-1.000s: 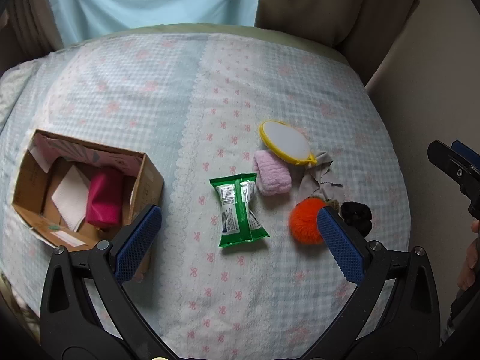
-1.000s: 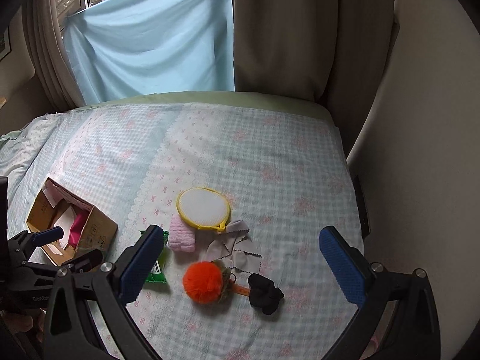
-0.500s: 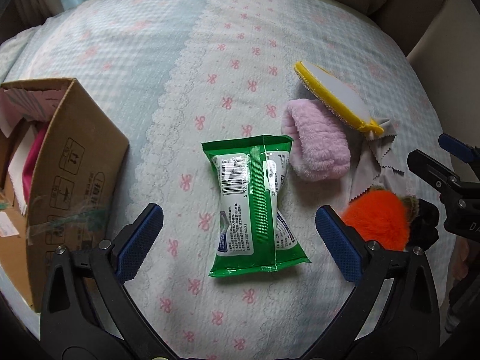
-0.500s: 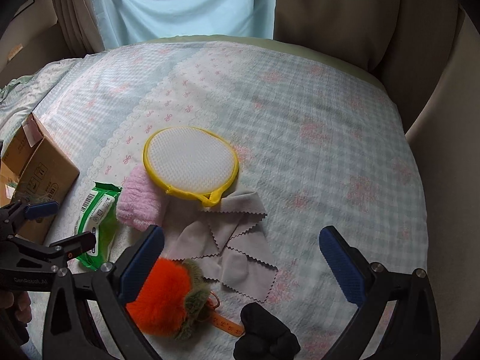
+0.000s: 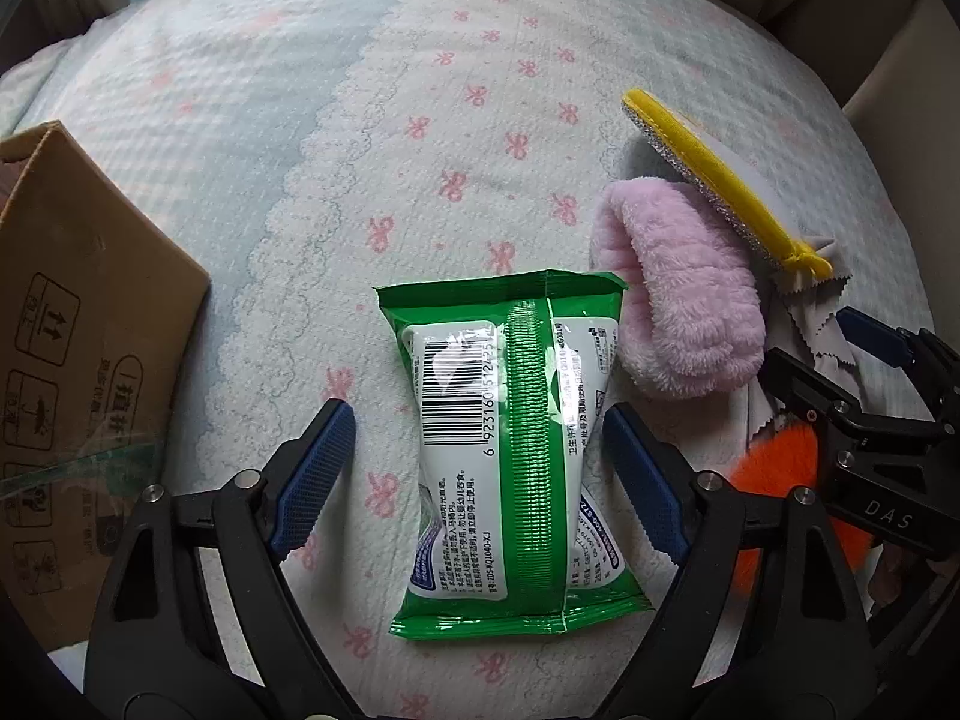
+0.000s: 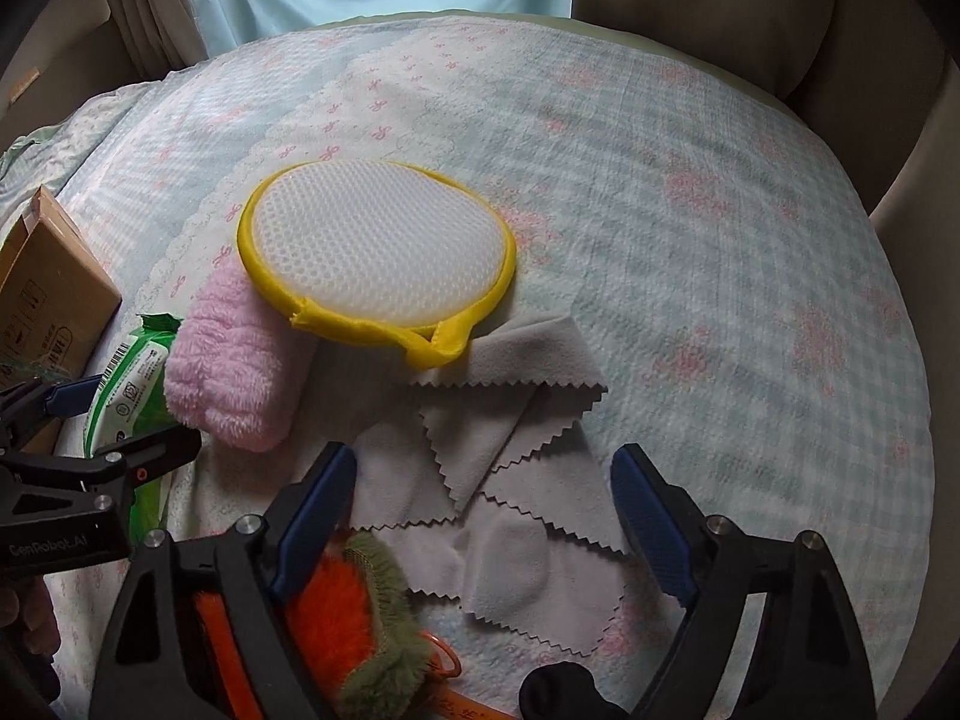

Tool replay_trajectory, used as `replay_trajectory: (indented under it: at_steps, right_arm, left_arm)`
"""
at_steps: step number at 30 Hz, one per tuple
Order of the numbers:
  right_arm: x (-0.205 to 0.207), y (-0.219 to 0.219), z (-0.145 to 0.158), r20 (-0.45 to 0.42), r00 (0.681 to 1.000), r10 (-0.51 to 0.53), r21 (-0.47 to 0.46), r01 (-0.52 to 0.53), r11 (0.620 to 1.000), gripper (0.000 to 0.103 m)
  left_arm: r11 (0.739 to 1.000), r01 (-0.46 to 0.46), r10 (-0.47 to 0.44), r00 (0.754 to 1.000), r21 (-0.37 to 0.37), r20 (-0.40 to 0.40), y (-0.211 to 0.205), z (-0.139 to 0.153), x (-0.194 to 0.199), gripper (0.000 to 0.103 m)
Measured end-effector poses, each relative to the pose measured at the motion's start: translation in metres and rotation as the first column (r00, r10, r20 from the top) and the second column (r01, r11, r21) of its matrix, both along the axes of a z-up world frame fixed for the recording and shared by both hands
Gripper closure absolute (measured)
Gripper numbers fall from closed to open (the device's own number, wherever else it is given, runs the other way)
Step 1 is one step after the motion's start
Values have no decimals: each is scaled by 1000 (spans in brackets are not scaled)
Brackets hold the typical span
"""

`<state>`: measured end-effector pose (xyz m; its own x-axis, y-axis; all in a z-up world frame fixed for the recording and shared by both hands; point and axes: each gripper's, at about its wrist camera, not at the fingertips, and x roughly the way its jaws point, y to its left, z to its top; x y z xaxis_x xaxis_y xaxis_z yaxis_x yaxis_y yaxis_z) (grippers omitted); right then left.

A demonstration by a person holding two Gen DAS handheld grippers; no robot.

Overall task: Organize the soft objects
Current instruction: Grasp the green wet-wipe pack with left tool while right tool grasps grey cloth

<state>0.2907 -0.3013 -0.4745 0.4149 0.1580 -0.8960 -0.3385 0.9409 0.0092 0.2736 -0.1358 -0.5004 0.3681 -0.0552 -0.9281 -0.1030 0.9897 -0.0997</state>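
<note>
Both of your grippers have come down close to the bedspread [image 6: 690,192] since the earlier frames, and the objects now fill each view.

Your left gripper [image 5: 477,468] straddles the green wipes pack [image 5: 510,444]. Its jaws have just been closing. The right pad sits against or just beside the pack's edge; the left pad stands clear, so the pack is not yet pinched.

Your right gripper [image 6: 483,510] is spread over the grey cloths [image 6: 516,480]. Its jaws have also just been closing, with the cloths lying between the pads and neither pad pressing on them.

Count of items:
- One wipes pack: glossy film, rectangular, crimped at the ends, barcode side up.
- One pink plush roll [image 5: 684,294]: fuzzy, just right of the pack.
- One round mesh pad [image 6: 378,252]: white honeycomb face, yellow fabric rim, overlapping the roll and the cloths.
- Grey cloths: thin, smooth, zigzag-cut edges; overlapping, so the count cannot be told.
- One orange pom-pom [image 6: 330,606]: fluffy, with an olive fuzzy fringe, beside the right gripper's left finger.
- One black soft item [image 6: 558,690]: at the bottom edge of the right view, shape unclear.
- One cardboard box [image 5: 78,336]: corrugated, printed handling marks, left of the pack.
</note>
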Motion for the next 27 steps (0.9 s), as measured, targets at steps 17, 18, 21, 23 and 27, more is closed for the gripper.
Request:
replay_trajectory:
  at_steps: [17,18,21,23,27]
  right_arm:
    - [-10,6,11,69,991,-118,-41,121,992,80]
    - [-10,5,12,74,990,-124,-40,127,991,81]
    - [-11,3,14,77,988,-131,-37,134,990,88]
    - [-11,3,14,73,989,-132,-28,134,991,90]
    - [-11,1,16,71,987,-142,-2,143,990,93]
  left_arm:
    - [1000,12,-11,1000,-16,16,6,11,0,61]
    - [1000,14,-14,1000,-18,17,6,12,0,61]
    - [1000,26,-26,999,-17,24,4,14,0,62]
    - [999,31,-30,999,-17,28,3,15,0,62]
    - [999,31,-30,999,-19,34,4,19,-1,62]
